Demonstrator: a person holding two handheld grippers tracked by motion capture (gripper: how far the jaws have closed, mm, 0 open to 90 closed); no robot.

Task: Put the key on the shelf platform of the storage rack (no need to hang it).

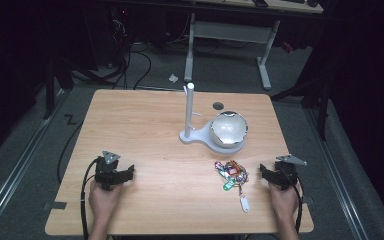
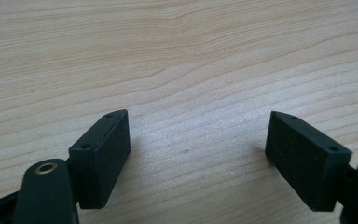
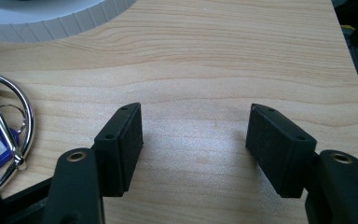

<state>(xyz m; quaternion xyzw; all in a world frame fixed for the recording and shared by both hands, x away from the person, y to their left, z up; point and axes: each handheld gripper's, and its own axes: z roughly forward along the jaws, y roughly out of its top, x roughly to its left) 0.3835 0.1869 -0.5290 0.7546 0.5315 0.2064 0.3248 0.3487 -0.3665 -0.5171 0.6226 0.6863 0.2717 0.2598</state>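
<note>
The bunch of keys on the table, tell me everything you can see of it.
The bunch of keys is a tangle of silver metal rings and clips with red, green and blue tags, and a white oval tag trailing toward the person. It lies flat on the wooden table, in front of the white stand, just left of the open right gripper. Nothing holds it.
</note>
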